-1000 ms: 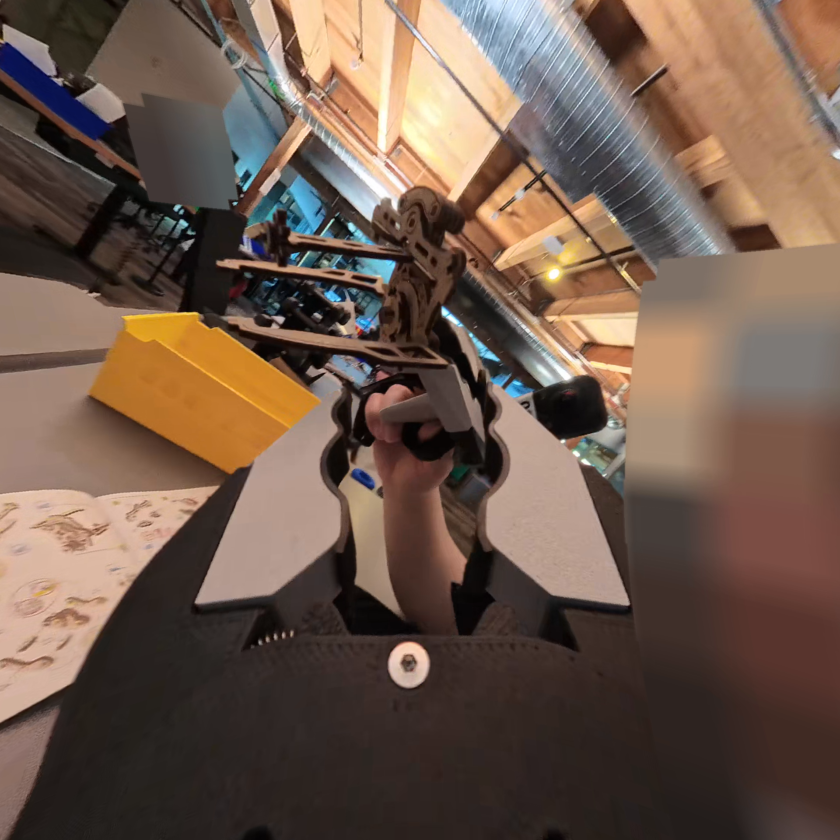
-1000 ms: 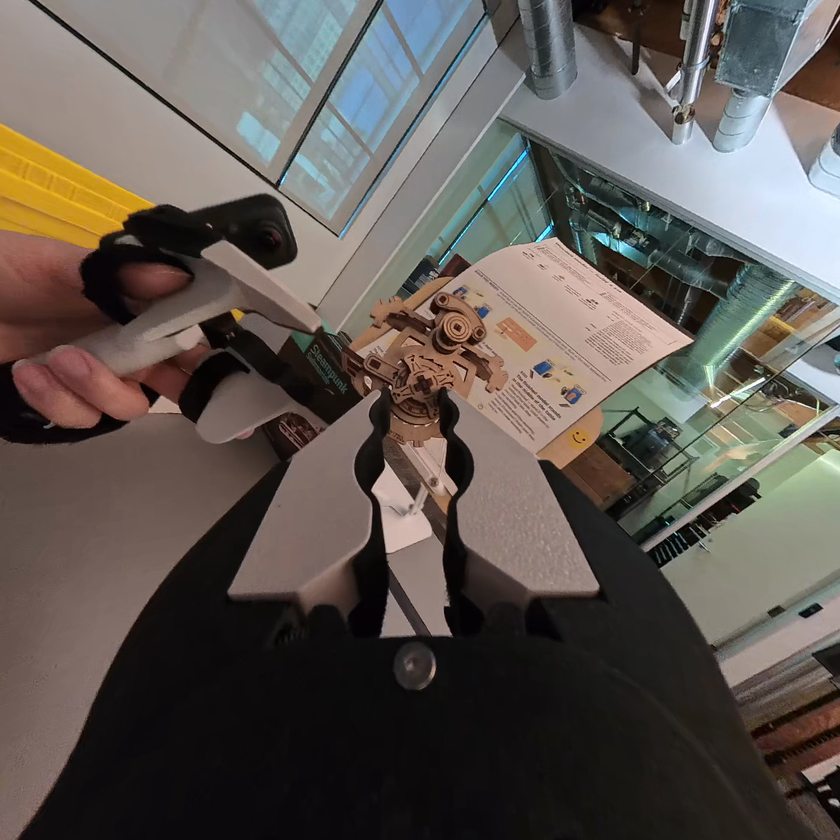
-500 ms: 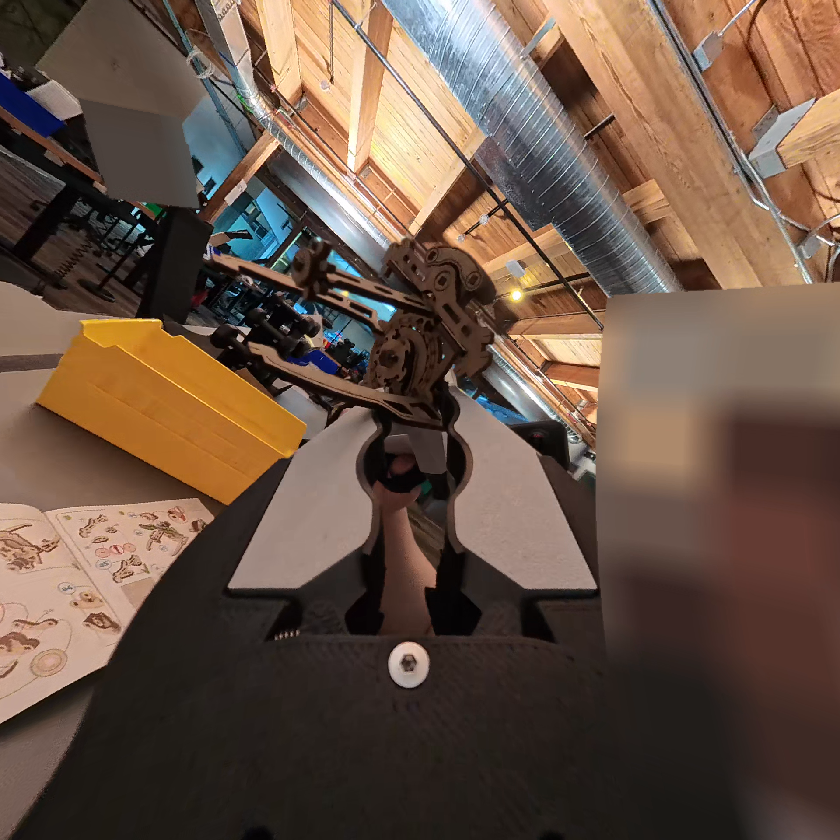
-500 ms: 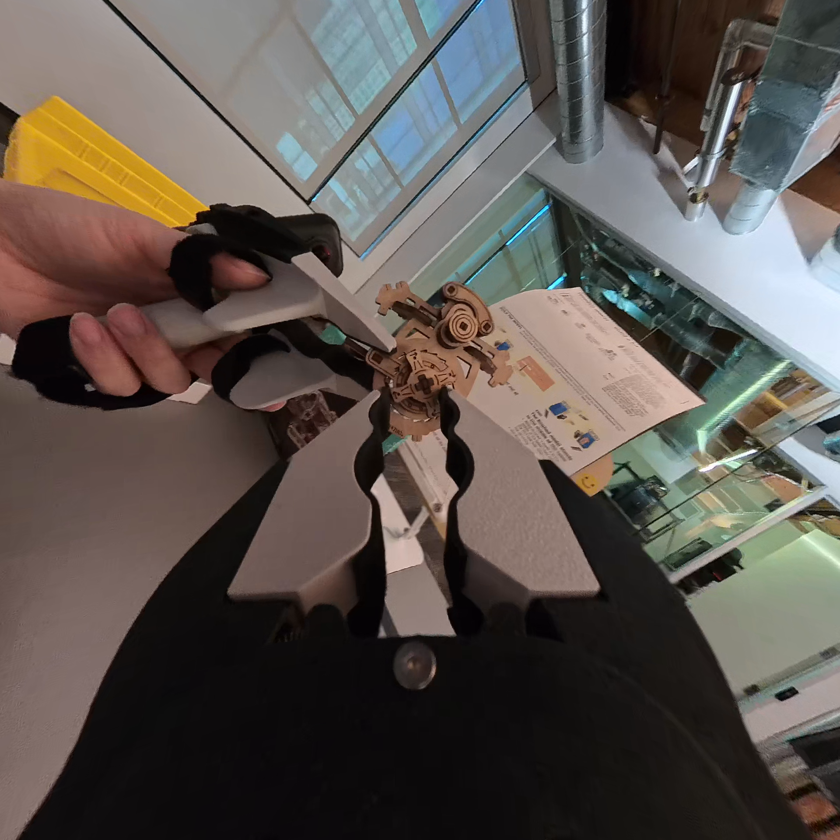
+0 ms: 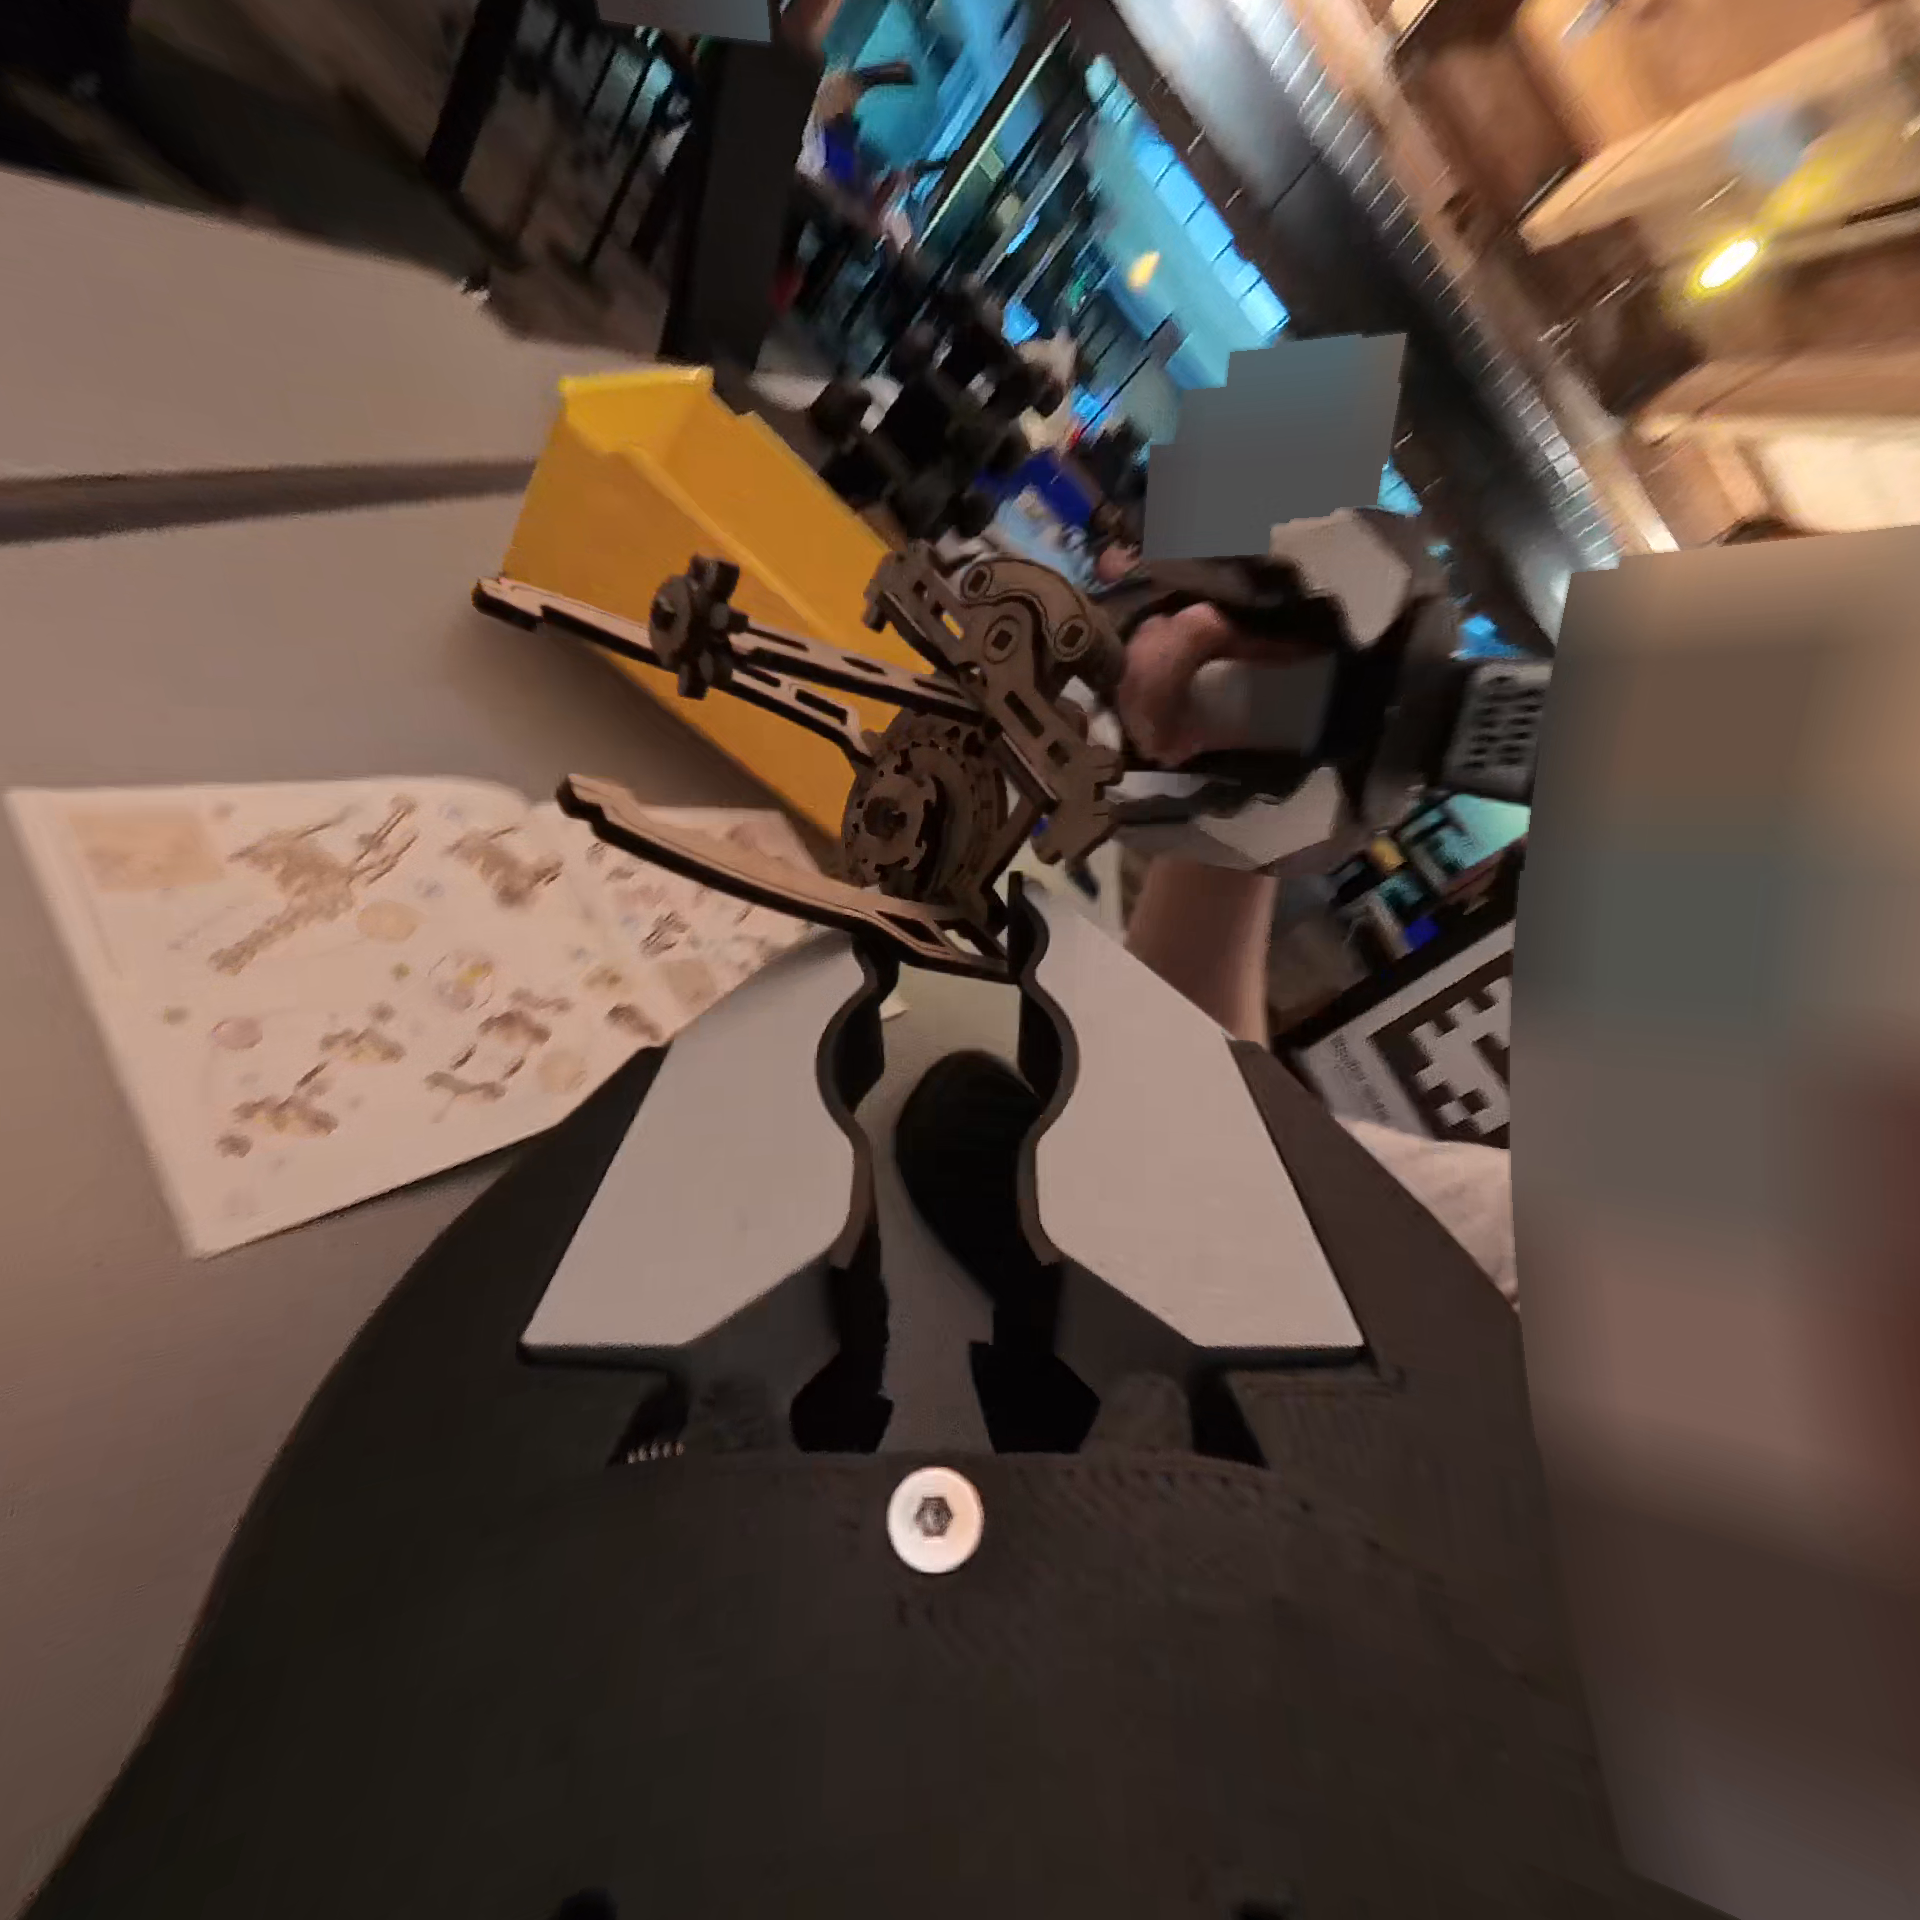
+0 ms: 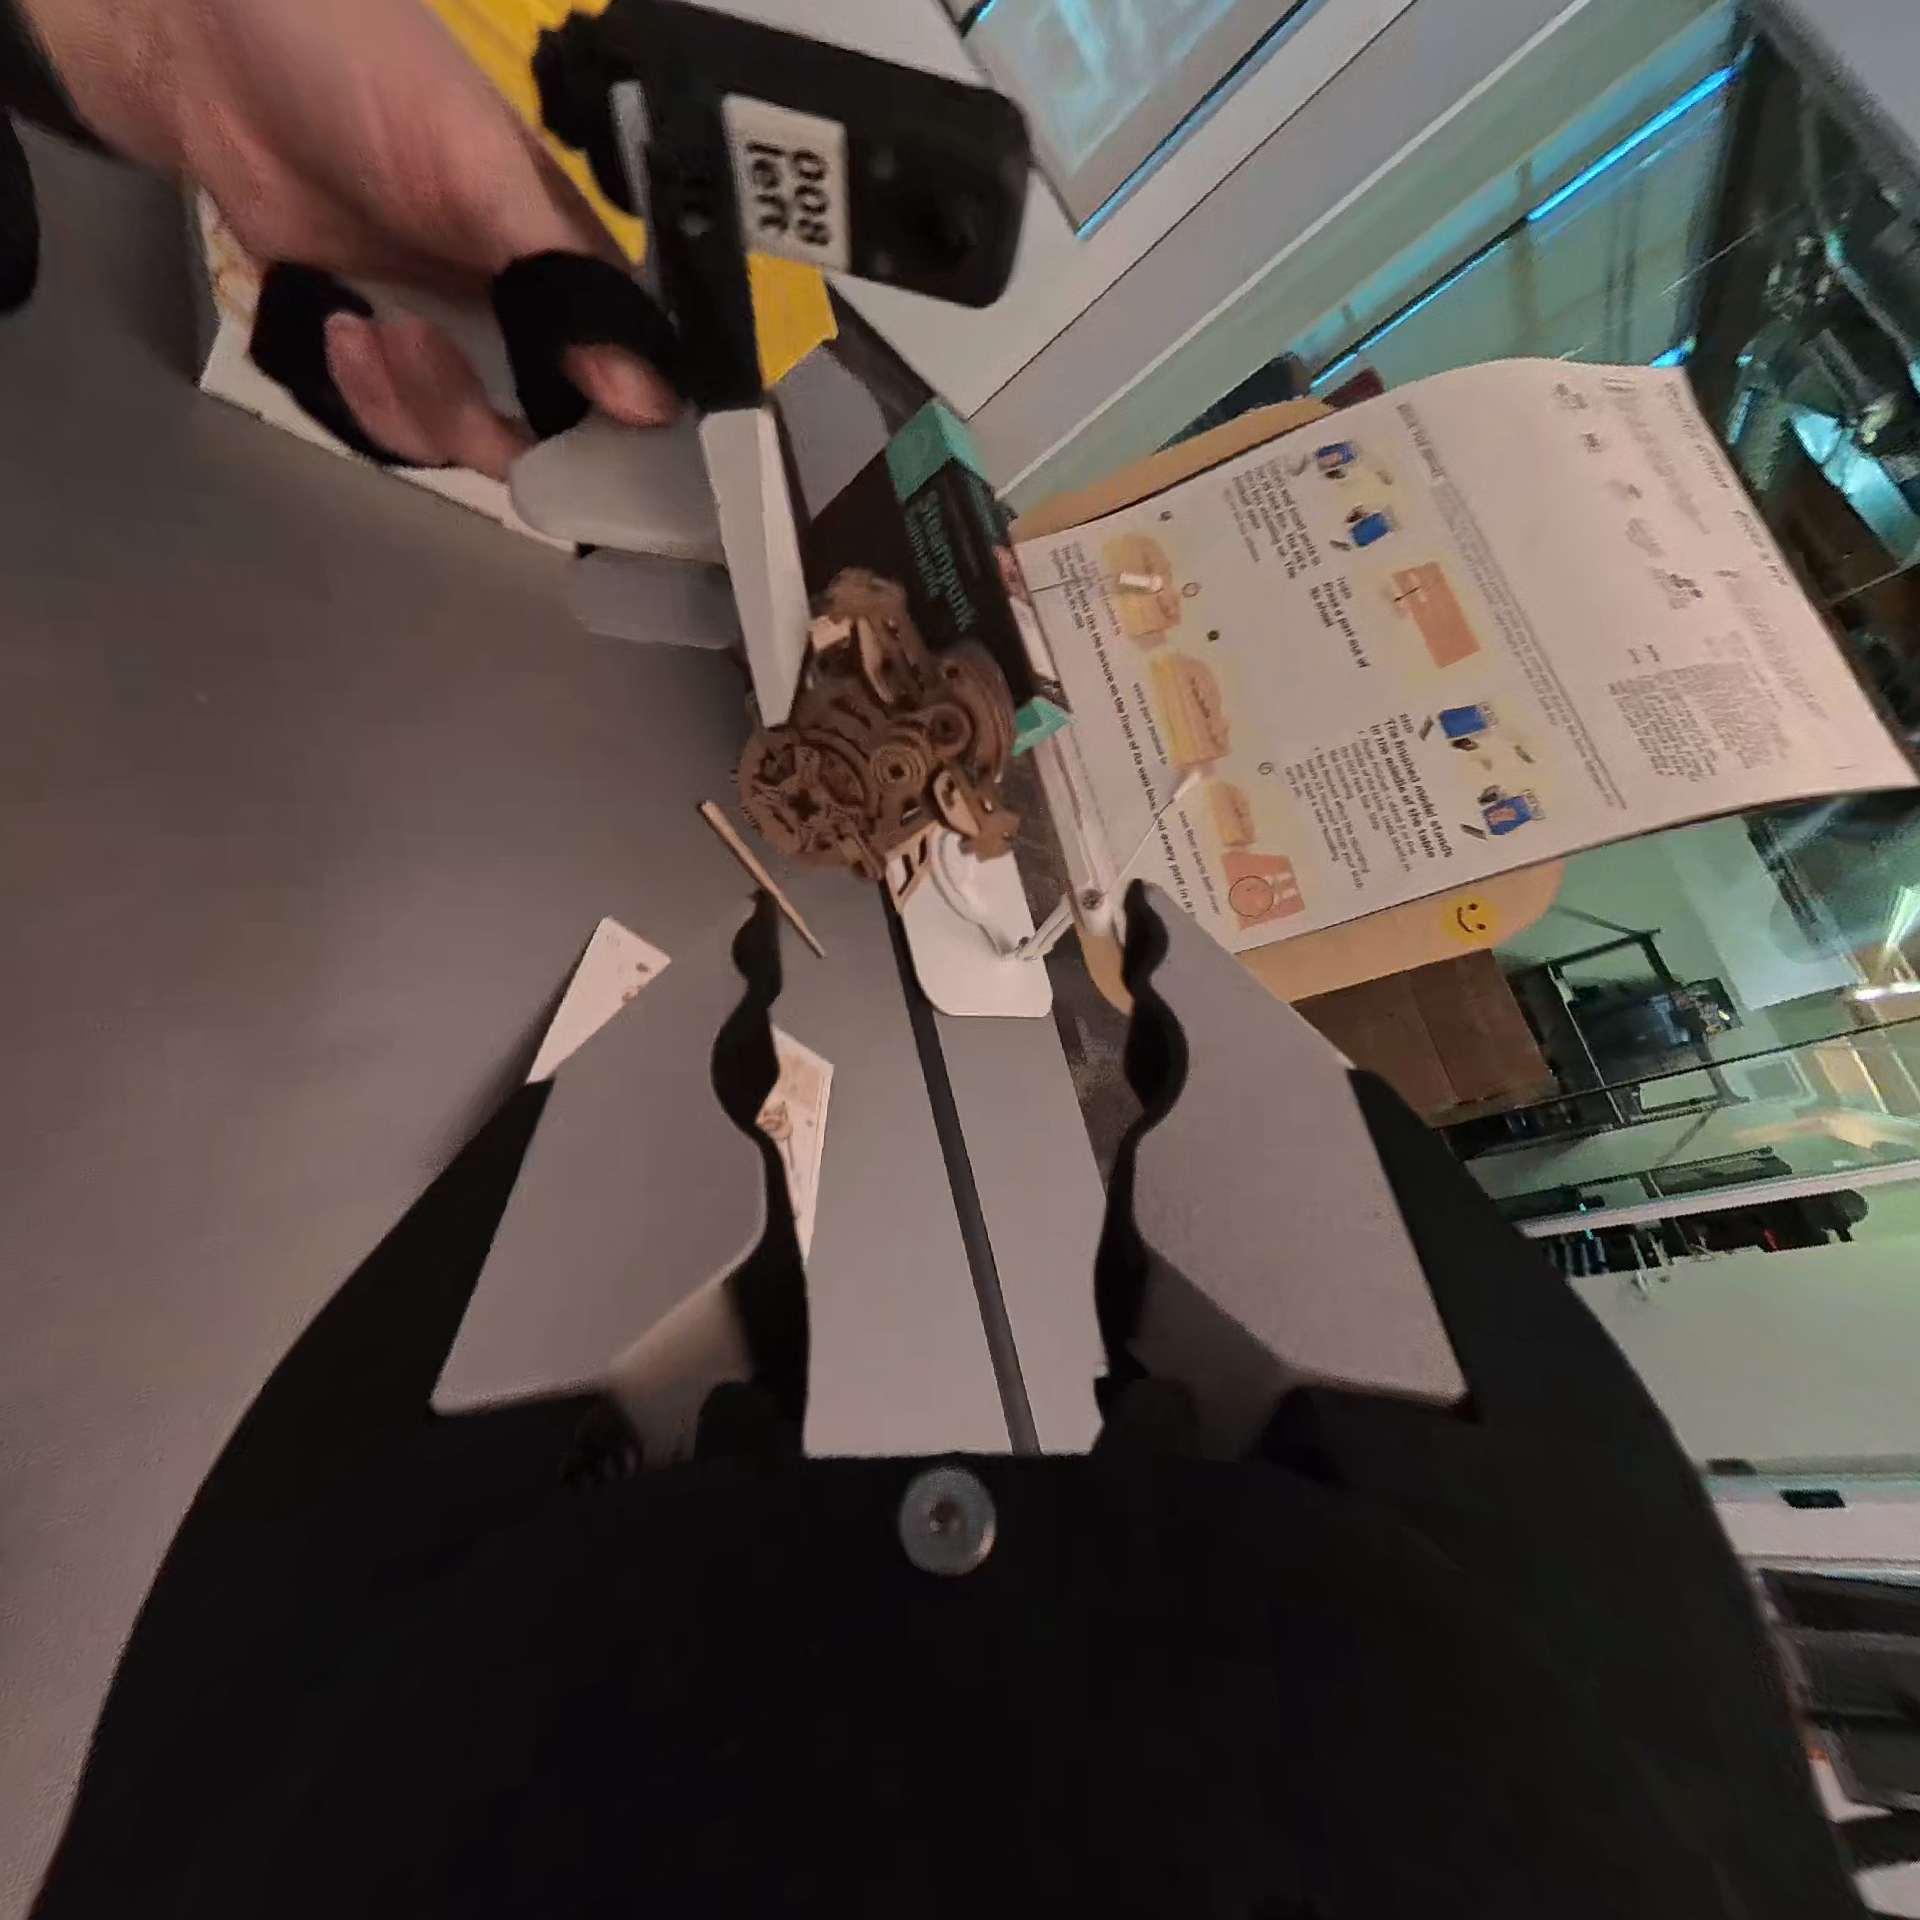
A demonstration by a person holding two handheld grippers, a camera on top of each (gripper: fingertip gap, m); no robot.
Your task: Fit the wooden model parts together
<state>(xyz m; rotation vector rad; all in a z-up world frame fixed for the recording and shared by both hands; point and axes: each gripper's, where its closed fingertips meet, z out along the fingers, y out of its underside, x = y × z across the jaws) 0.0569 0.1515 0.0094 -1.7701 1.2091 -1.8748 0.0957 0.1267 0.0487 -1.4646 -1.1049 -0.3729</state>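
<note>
Grey tabletop (image 5: 187,665) is filling the left of both views under blurred ceiling beams and windows. Left gripper (image 5: 940,951) is clamping its grey, wavy-edged jaws on the lower arm of the wooden model (image 5: 914,758), a dark laser-cut piece with stacked gears and two long slotted arms, sitting at frame centre just above the tips. Right gripper (image 6: 940,914) is standing with jaws wide apart, the model (image 6: 883,769) lying just beyond them and untouched. Behind are lying a yellow plastic bin (image 5: 675,540), an open instruction booklet (image 5: 343,977), a thin wooden stick (image 6: 764,878) and a printed sheet (image 6: 1455,644).
</note>
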